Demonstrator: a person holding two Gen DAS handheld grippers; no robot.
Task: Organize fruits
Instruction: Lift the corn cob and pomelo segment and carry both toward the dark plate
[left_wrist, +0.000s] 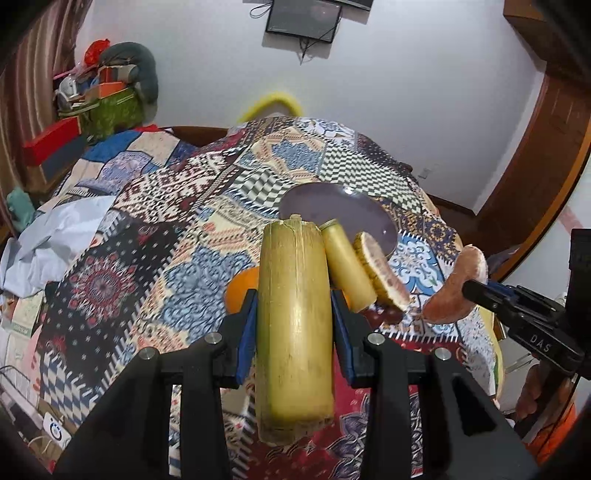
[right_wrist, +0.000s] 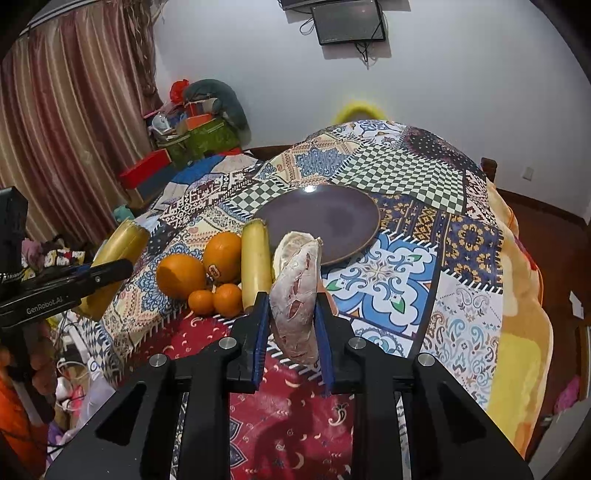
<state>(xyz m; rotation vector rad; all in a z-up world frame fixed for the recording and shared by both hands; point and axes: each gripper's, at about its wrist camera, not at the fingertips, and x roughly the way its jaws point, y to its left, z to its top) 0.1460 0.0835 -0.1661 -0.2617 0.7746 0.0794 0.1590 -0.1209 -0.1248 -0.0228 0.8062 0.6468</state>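
A sugarcane piece (left_wrist: 295, 325) sits clamped in the left gripper (left_wrist: 293, 295), held above the cloth; the right gripper (right_wrist: 290, 306) pinches a pomelo wedge (right_wrist: 295, 295) near the empty plate (right_wrist: 332, 218). The wedge's thin, soft edge may slip free; the long cane could tilt.

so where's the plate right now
The dark plate sits on the patchwork cloth mid-table in the right wrist view, just beyond the loose sugarcane piece and oranges.

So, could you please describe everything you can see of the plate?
The plate is round, dark purplish-brown and glossy, likely glazed ceramic, with a low rim catching a highlight. It lies flat on the patchwork cloth, nothing on it. The grapefruit wedge in the right gripper overlaps its near edge in view; contact is unclear.
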